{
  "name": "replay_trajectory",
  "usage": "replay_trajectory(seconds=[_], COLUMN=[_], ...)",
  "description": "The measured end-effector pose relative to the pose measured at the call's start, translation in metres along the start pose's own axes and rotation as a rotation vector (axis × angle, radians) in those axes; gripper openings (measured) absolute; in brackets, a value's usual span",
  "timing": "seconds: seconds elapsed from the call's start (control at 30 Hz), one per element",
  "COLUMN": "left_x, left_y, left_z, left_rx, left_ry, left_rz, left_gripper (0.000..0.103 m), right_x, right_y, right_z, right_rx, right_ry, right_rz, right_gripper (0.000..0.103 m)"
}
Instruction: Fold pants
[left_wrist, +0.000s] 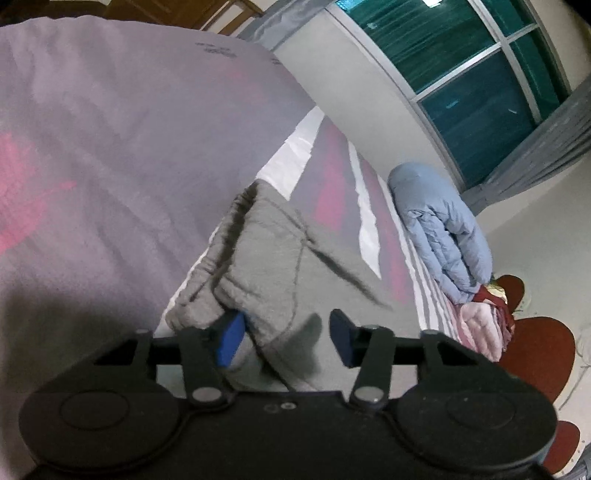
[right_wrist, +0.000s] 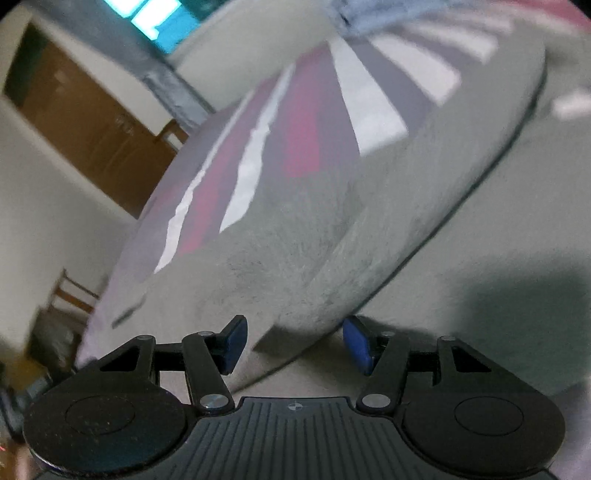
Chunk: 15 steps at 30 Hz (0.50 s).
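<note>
- Both grippers are spread wide and gripping nothing: my left gripper (left_wrist: 287, 341) has its blue pads either side of the waistband, and my right gripper (right_wrist: 297, 343) sits with its pads apart around a cloth edge further along.
- Gray pants (left_wrist: 280, 266) lie on the bed (left_wrist: 110, 147), over its gray, pink and white striped cover, with the gathered waistband and its drawstring nearest my left side.
- From the left wrist view, the left pad (left_wrist: 231, 341) looks to be touching or just under the bunched waistband, while the other pad stands clear above the cloth; I judge I am lined up to pinch that band.
- In the right wrist view the pants (right_wrist: 303, 258) fill the middle, with a rounded fold or leg edge running right down between my fingers; the picture is blurred, so I cannot tell which part of the garment it is.
- I hold one tool at each end because loose cloth sags unless both ends are lifted together.
- A blue puffy jacket (left_wrist: 439, 225) and some pink and red clothes are piled at the far edge of the bed, well apart from the pants, so the fold has room.
- My guess is the fold is not yet finished, since the waistband is rumpled.
</note>
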<state>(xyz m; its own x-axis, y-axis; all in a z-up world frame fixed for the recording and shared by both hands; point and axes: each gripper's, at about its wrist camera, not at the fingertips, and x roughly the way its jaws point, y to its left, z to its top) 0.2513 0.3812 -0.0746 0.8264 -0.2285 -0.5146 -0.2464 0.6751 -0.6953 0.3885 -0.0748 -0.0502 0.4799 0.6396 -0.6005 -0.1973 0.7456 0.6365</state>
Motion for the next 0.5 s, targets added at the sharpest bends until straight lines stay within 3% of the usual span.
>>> replay_trajectory(seconds=[0.07, 0.1, 0.37, 0.5], left_x=[0.0, 0.0, -0.035, -0.037], left_y=[0.002, 0.003, -0.012, -0.009], left_z=[0.001, 0.002, 0.009, 0.003], left_rx=[-0.002, -0.002, 0.07, 0.115], left_ry=[-0.004, -0.008, -0.084, -0.048], left_rz=[0.021, 0.018, -0.057, 0.012], left_gripper=[0.023, 0.024, 0.022, 0.022], right_x=[0.003, 0.001, -0.075, -0.08], right_y=[0.003, 0.004, 0.029, 0.025], right_z=[0.003, 0.003, -0.025, -0.054], right_rx=[-0.028, -0.046, -0.246, -0.295], right_ry=[-0.004, -0.007, -0.139, -0.104], right_rz=[-0.01, -0.007, 0.109, 0.082], right_gripper=[0.021, 0.015, 0.011, 0.011])
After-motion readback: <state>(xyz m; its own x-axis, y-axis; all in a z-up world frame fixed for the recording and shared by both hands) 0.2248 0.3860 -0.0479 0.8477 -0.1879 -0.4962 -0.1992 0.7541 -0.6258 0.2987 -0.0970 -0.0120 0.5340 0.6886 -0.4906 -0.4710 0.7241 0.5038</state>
